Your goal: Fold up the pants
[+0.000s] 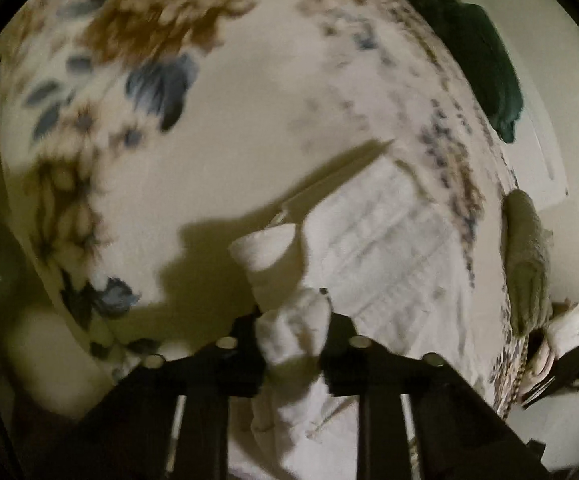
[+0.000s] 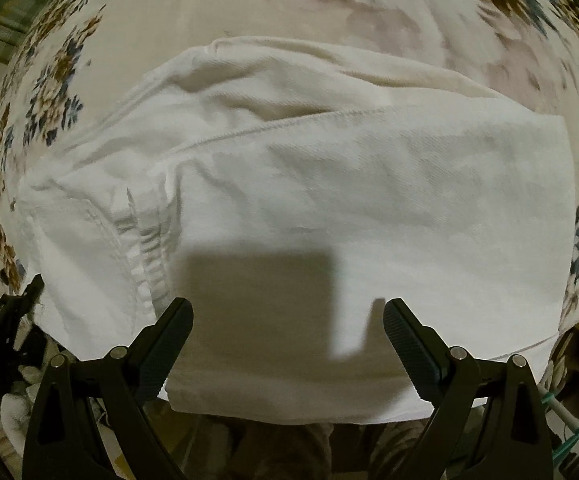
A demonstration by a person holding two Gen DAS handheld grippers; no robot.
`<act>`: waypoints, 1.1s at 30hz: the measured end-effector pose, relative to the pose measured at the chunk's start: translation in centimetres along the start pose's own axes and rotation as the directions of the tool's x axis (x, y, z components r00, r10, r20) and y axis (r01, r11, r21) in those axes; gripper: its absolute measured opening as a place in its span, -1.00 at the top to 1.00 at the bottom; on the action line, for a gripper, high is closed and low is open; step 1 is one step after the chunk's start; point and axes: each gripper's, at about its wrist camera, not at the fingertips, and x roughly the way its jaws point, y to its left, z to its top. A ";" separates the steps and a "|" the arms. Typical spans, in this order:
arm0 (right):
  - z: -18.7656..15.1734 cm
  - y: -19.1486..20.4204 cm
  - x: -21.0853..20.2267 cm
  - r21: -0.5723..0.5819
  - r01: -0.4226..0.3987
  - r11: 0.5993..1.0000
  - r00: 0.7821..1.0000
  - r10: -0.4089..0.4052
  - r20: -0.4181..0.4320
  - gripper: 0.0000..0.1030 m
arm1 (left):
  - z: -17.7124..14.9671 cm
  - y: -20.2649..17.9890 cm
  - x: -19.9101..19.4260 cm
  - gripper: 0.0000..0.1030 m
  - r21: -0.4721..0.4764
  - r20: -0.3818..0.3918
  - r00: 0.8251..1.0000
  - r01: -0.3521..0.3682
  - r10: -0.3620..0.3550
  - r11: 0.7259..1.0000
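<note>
A: Where are the white pants (image 2: 289, 184)?

B: They lie on a bed with a flowered bedspread (image 2: 469, 20). In the right wrist view they look folded, and the long axis runs from left to right across the picture. The part with the pocket seams is at the left; the smooth end is at the right.

A: And the left hand-held gripper (image 1: 293, 336)?

B: Its two fingers are pressed on a bunch of the white cloth, so it is pinching the pants. The cloth goes away from it toward the upper right of the left wrist view.

A: The right hand-held gripper (image 2: 288, 320)?

B: Its fingers are spread wide apart and nothing is between them. It is above the near edge of the pants, and its shadow falls on the cloth.

A: Any container, or any writing?

B: I cannot make out a container, and I can read no label or brand. At the far edge of the bed I see a dark green cloth (image 1: 485, 64), and an olive-grey cloth (image 1: 527, 260) hangs at the right edge.
</note>
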 end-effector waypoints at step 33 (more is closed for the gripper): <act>-3.5 -27.3 -8.7 0.195 -0.135 0.971 0.985 0.111 0.132 -0.90 | -25.6 -31.1 1.0 -0.68 0.775 -0.183 0.975 0.064 0.127 0.629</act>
